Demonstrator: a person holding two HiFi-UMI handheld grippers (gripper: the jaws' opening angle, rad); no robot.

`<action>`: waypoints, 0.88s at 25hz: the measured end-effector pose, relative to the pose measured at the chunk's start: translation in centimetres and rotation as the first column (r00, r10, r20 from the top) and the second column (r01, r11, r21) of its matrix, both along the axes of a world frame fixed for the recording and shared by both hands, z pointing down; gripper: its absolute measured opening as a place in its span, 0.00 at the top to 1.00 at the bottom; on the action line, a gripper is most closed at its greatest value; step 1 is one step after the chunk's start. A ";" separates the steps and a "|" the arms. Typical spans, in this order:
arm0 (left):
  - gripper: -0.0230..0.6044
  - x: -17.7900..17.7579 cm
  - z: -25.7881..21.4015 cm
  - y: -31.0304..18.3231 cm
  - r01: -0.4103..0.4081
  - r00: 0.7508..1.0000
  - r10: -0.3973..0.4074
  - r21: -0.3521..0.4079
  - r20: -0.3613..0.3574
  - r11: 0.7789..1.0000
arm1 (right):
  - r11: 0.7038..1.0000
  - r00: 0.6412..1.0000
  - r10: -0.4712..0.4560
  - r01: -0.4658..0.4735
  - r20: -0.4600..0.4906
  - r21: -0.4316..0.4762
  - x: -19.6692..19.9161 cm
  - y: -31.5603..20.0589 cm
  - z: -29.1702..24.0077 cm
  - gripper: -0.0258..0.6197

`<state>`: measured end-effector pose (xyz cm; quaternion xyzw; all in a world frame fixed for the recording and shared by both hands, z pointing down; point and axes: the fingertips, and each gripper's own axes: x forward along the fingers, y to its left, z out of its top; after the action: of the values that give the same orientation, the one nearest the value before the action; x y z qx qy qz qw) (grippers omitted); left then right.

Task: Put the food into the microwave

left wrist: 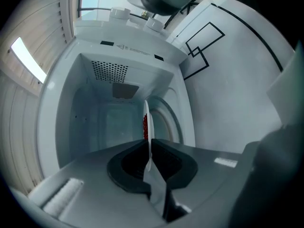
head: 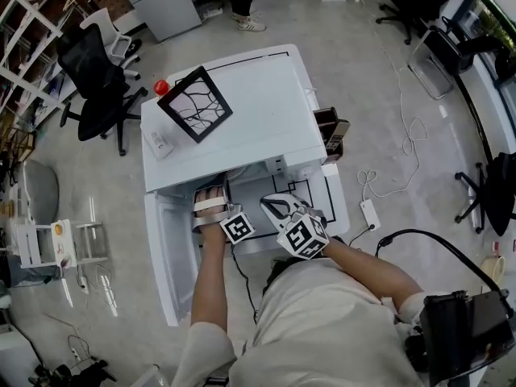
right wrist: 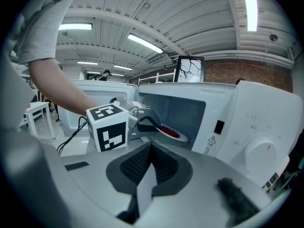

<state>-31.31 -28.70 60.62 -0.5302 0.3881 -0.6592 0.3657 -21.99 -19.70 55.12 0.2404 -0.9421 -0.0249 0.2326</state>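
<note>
The white worktop with black line markings carries the white microwave, which faces you. Its control panel with a round dial sits on the right of the front. Its white door is swung fully open on your left, so the pale cavity stands exposed.

A black-framed picture of bare branches rests above the microwave, and from your right gripper view it shows over the top edge of the oven. A small red ball lies just beside the frame's far corner.

Your left claw reaches to the mouth of the cavity. Its jaws are clamped on the rim of a thin white round plate, which you see edge-on along the jaws, running forward into the opening. From the right gripper view the same plate sits level in front of the dark opening, at its lower edge. Whether it touches the cavity floor you cannot tell.

Your right claw hangs just beside the left one, in front of the microwave and slightly back from it. Its jaws are pressed together with nothing between them.

The food, a small heap of red pieces, lies on the plate near the left claw's tips.
</note>
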 end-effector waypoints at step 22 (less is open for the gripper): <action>0.87 -0.9 4.9 -3.6 -0.067 0.959 -0.007 -0.251 -0.284 0.966 | 0.999 1.000 -0.014 0.014 0.003 -0.032 0.2 0.3 -0.2 0.94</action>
<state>-32.23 -32.27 65.57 -0.6679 0.3390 -0.6159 0.2443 -21.80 -19.36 54.92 0.2302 -0.9444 -0.0112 0.2347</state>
